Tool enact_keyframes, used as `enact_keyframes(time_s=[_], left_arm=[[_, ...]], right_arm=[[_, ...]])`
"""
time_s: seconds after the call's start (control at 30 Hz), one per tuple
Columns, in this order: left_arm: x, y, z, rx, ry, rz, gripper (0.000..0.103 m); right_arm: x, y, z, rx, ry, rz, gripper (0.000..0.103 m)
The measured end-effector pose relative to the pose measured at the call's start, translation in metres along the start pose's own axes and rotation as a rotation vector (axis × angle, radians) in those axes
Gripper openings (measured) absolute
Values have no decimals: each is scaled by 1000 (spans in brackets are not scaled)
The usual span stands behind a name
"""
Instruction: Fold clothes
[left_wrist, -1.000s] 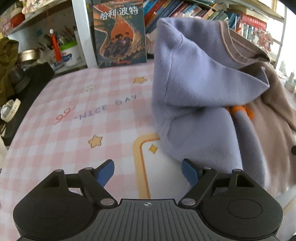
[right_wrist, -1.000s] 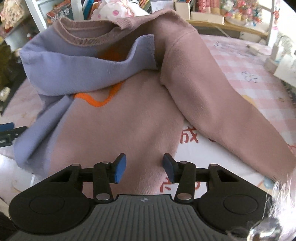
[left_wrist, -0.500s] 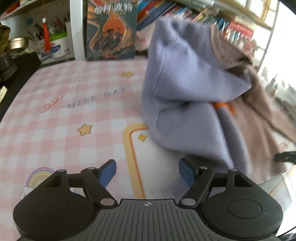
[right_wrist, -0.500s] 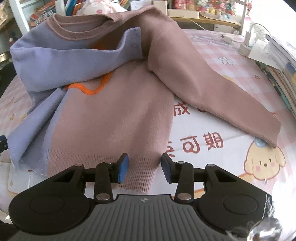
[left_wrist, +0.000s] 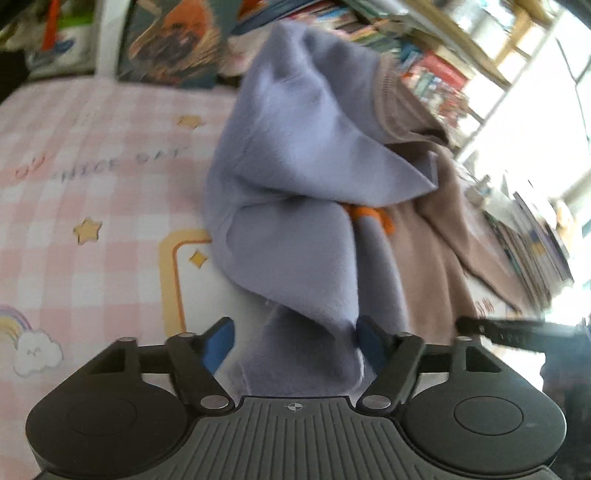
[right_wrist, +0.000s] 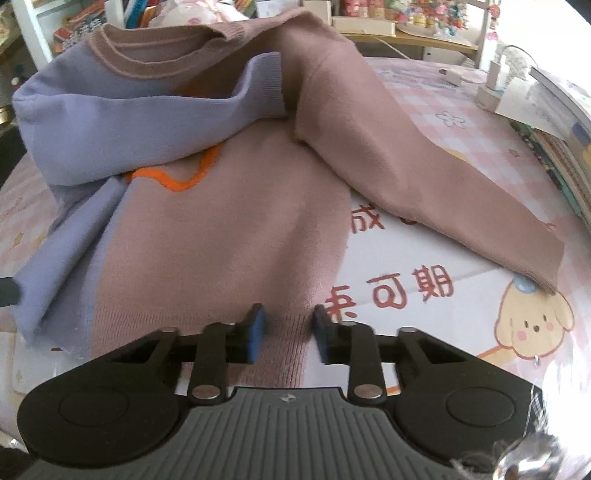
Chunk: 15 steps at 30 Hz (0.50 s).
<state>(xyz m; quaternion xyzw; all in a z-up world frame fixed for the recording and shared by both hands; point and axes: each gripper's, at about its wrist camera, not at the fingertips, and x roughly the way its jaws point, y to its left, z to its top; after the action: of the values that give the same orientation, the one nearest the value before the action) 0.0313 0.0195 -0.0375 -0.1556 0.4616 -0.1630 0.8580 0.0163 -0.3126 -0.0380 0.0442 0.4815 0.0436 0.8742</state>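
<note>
on the pink checked cartoon-print mat (right_wrist: 461, 122) lies a soft knitted sweater, lilac on one side and dusty brown on the other (right_wrist: 221, 236), with an orange wavy line across the chest and a ribbed neck and hem. lilac sleeve folded across the chest; brown sleeve stretched out flat toward the mat's far corner. hem lies at the near edge. bare mat on both sides; bookshelves (left_wrist: 424, 62) crowd the far rim. left gripper (left_wrist: 293, 341) has just been closing, blue pads either side of the lilac hem corner, one pad touching, not clearly pinching. right gripper (right_wrist: 288, 338) has just been closing, its pads set against the brown ribbed hem between them.
</note>
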Motion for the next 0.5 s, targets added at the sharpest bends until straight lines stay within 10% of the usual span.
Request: enact_keyframes(time_s=[0.1, 0.5], left_arm=[[9, 4, 5, -52, 15, -41, 8], [-67, 6, 63, -42, -273, 25, 3]], right_arm=[[1, 1, 2, -11, -3, 26, 10], [-89, -8, 64, 29, -340, 107, 8]])
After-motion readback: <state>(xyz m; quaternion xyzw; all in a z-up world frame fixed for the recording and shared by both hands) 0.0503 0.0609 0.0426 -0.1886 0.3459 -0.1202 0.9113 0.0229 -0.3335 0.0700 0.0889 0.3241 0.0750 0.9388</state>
